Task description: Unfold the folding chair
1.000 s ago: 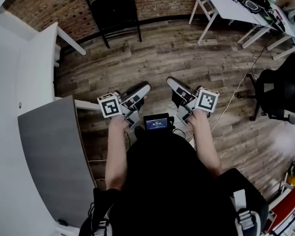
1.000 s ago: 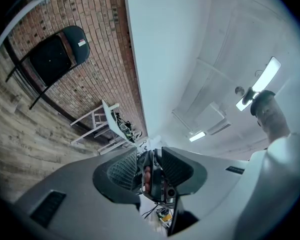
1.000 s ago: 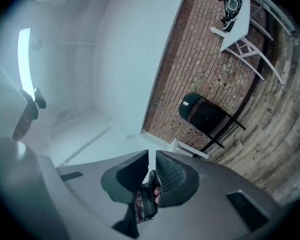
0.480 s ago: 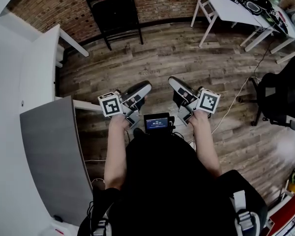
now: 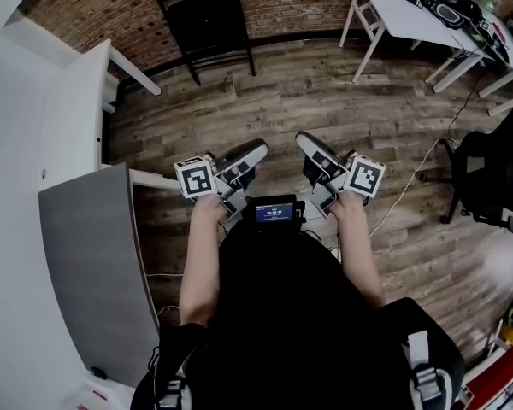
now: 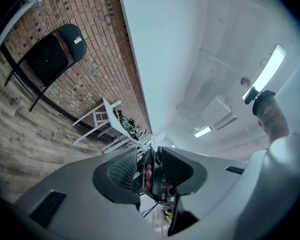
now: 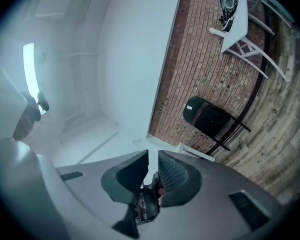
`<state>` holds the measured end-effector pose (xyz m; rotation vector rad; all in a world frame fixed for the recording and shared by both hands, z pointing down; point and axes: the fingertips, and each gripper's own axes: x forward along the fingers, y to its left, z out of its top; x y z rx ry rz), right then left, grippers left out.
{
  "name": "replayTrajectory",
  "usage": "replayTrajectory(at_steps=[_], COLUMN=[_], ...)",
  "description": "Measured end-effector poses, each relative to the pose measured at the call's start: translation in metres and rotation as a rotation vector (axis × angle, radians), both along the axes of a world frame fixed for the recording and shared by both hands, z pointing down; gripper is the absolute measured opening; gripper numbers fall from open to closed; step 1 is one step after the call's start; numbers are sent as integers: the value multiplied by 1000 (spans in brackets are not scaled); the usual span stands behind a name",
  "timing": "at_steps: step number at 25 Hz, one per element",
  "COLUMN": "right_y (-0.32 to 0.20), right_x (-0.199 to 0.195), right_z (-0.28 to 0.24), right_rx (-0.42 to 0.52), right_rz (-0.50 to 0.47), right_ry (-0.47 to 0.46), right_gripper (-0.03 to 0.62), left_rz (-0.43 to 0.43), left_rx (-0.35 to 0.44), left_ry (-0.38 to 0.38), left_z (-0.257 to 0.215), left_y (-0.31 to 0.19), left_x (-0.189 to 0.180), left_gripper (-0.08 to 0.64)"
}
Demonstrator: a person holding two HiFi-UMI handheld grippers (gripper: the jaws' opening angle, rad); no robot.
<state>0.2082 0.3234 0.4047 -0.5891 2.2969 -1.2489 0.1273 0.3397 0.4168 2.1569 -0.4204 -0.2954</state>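
The black folding chair [image 5: 203, 20] stands folded flat against the brick wall at the far side of the wooden floor. It also shows in the left gripper view as the chair [image 6: 52, 59] and in the right gripper view as the chair [image 7: 210, 119]. My left gripper [image 5: 255, 150] and right gripper [image 5: 305, 140] are held side by side in front of the body, pointing toward the chair and well short of it. The left gripper [image 6: 148, 149] is open and empty. The right gripper [image 7: 153, 153] shows only a narrow slit, with nothing in it.
A white trestle table [image 5: 393, 7] with gear on it stands at the back right. A black office chair [image 5: 496, 169] is at the right, and a cable [image 5: 410, 169] trails on the floor. A white desk [image 5: 68, 101] and a grey panel [image 5: 94, 263] line the left.
The room has slid slightly in the head view as the person edges toward the chair. Both grippers keep the same pose and the same jaw gaps.
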Motion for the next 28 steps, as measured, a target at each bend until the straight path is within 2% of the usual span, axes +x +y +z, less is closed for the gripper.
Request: replayTrajectory(at_steps=[5, 11, 20, 24, 28], right_y=[-17, -61, -145, -170, -187], right_x=[1, -10, -76, -103, -115], right_z=[4, 7, 3, -6, -6], right_rx=[-16, -40, -47, -37, -39], right_rz=[16, 36, 8, 3, 9], right_ry=[29, 79, 156, 172, 189], right_gripper=[49, 49, 49, 49, 49], left_rz=[25, 47, -9, -22, -21], left_rx=[-15, -26, -51, -54, -63], left_ry=[31, 88, 167, 199, 207], left_z=[5, 8, 13, 9, 9], left_y=[-22, -71, -162, -188, -207], left_x=[4, -7, -76, -103, -114], left_gripper=[149, 149, 149, 149, 149])
